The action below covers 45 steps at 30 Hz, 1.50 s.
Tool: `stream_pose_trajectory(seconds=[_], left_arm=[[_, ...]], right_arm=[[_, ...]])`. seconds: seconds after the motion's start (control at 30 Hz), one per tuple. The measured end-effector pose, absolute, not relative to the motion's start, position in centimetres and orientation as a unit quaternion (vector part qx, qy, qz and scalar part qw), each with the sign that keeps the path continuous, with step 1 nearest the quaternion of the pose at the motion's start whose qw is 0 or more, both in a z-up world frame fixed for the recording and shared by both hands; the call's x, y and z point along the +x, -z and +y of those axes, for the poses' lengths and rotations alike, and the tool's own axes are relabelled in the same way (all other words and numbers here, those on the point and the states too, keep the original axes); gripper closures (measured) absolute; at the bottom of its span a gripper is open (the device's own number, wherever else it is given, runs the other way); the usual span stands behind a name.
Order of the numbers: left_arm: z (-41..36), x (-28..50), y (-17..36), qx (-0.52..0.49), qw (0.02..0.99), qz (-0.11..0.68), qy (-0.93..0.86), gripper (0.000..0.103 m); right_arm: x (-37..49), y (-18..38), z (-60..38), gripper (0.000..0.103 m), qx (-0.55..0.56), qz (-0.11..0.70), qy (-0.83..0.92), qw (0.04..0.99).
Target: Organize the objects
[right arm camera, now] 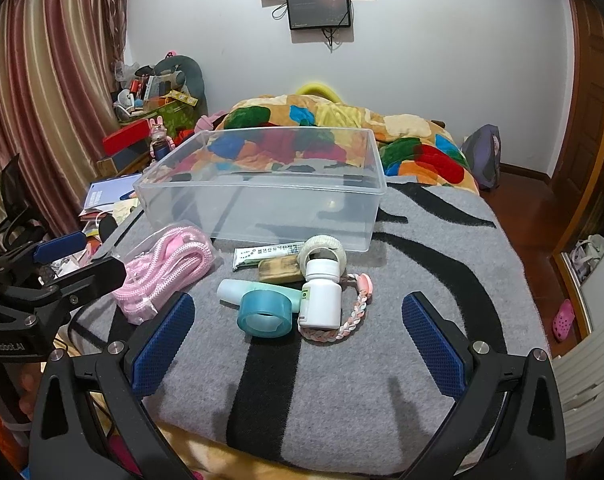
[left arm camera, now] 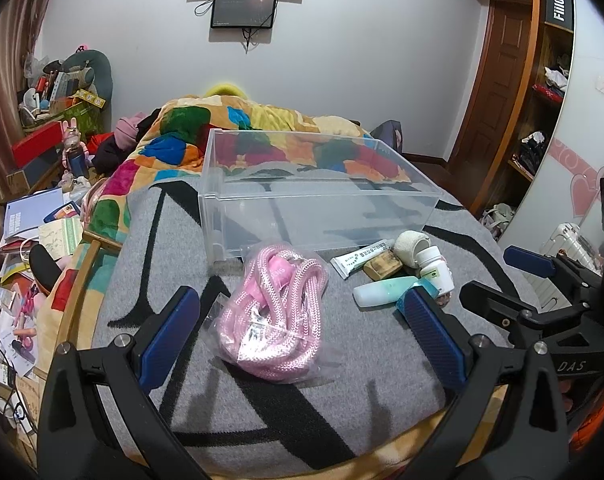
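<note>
Your left gripper (left arm camera: 302, 320) spreads wide around the bagged pink woven rope (left arm camera: 270, 312) (right gripper (right arm camera: 298, 328) gapes too).

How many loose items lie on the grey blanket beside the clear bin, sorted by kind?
Tape rolls: 2, teal and white
Tubes: 2, ointment and pale bottle
Pill bottle: 1
Bagged pink rope: 1
Braided strap: 1
Tan block: 1
Total: 8
</note>
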<state>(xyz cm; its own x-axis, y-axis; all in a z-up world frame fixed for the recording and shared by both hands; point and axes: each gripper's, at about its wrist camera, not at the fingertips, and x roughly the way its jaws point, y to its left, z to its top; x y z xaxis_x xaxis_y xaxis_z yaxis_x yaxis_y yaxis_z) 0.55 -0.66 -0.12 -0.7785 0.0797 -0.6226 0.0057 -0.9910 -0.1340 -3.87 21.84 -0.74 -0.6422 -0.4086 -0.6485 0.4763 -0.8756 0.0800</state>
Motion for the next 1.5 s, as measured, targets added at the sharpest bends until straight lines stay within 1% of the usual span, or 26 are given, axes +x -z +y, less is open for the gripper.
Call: stream_pose_trajectory(seconds=[1.5], left_arm=[[-0.44,0.60,0.07,-0.339,0.023,-0.066,-0.938,0.000]], right_arm=[[-3.52,0.24,21.55,0.000,0.343,0.051,0.904,0.249]])
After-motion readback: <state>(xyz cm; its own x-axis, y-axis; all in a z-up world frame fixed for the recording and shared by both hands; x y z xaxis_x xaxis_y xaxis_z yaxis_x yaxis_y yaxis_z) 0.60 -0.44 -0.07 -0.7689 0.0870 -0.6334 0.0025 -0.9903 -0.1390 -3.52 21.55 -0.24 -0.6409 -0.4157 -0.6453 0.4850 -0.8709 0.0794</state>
